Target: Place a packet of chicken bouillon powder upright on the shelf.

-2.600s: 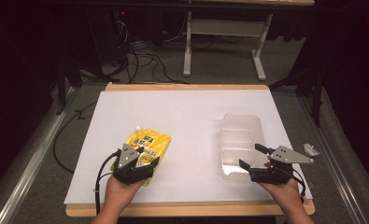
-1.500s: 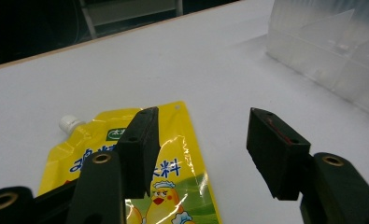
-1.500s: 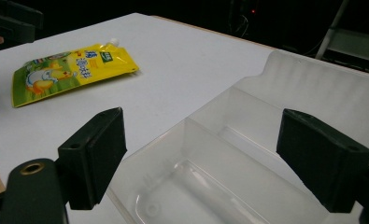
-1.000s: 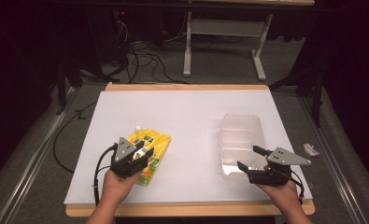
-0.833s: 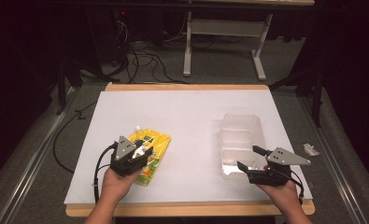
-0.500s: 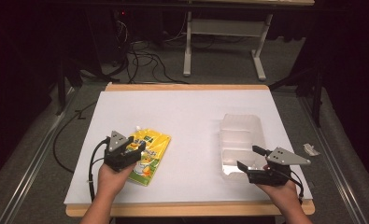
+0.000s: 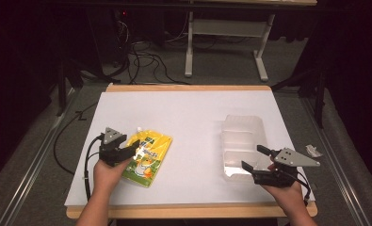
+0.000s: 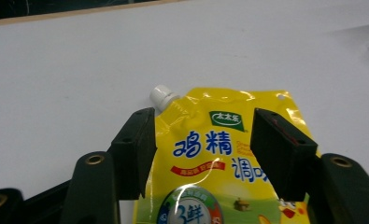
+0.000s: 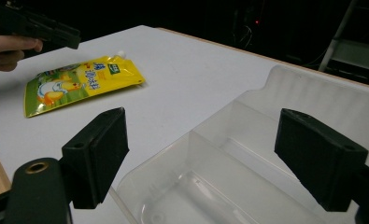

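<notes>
Two hand-held grippers sit at the near edge of the white rectangular table [image 7: 193, 117]. At five o'clock, the right gripper [image 7: 259, 159] hovers with jaws spread wide and empty, poised at the near rim of the clear plastic compartment tray [image 7: 242, 141]. At seven o'clock, the left gripper [image 7: 129, 151] has just been opening its jaws; they now stand wide, straddling the flat yellow spouted pouch [image 7: 148, 155] without pressing on it. The pouch lies flat on the table, its white cap [image 8: 161, 95] pointing toward eleven o'clock, well apart from the tray.
</notes>
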Demonstrator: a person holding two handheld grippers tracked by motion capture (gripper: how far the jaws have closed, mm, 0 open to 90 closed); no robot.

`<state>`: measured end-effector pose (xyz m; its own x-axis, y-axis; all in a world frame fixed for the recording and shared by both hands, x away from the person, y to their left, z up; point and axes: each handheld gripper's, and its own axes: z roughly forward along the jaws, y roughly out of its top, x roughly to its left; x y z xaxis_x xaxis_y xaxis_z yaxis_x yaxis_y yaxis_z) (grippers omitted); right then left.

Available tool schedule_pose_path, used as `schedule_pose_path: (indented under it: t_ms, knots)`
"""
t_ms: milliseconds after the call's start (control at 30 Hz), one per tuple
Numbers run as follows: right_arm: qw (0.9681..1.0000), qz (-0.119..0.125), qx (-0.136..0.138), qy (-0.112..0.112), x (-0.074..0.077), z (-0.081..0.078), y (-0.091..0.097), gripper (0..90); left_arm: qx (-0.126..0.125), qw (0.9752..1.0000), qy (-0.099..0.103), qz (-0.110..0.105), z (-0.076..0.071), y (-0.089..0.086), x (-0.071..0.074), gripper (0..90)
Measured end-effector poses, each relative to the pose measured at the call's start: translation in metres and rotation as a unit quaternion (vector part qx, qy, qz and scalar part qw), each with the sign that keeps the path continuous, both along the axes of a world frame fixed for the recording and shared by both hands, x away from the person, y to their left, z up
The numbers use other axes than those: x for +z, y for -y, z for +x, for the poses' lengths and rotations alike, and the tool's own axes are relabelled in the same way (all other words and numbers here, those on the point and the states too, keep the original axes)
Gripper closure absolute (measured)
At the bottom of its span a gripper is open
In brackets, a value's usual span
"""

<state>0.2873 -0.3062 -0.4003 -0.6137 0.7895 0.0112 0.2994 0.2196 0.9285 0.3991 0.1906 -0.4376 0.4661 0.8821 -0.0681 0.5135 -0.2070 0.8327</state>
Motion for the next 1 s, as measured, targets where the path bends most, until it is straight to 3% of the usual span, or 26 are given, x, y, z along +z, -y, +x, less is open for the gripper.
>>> schedule_pose_path:
  t_ms: [200, 367, 500, 600, 733, 867, 1000]
  knots:
    - [1.0, 0.003, -0.001, 0.0, 0.001, 0.0, 0.0, 18.4, 0.02, 0.9994, -0.027, -0.012, 0.021, -0.01, -0.009, 44.9]
    - [1.0, 0.009, 0.001, -0.001, 0.002, 0.0, -0.002, 18.6, 0.019, 0.999, -0.037, -0.018, 0.036, -0.011, -0.014, 48.4]
    - [1.0, 0.0, 0.005, 0.001, 0.002, -0.001, -0.005, 18.8, 0.014, 0.9978, -0.061, -0.023, 0.051, -0.015, -0.017, 45.0]
    - [1.0, 0.0, 0.005, 0.002, 0.002, -0.002, -0.004, 18.9, 0.013, 0.9961, -0.076, -0.043, 0.06, -0.018, -0.022, 44.3]
    - [1.0, 0.006, 0.002, 0.001, 0.004, -0.003, -0.003, 19.2, 0.005, 0.9939, -0.104, -0.034, 0.073, -0.017, -0.031, 43.3]
    - [1.0, 0.005, 0.002, 0.002, 0.005, -0.004, -0.004, 19.4, -0.002, 0.9912, -0.123, -0.048, 0.077, -0.019, -0.035, 46.0]
    - [1.0, 0.004, 0.004, 0.002, 0.004, -0.004, -0.005, 19.6, -0.011, 0.9904, -0.129, -0.048, 0.077, -0.019, -0.036, 51.8]
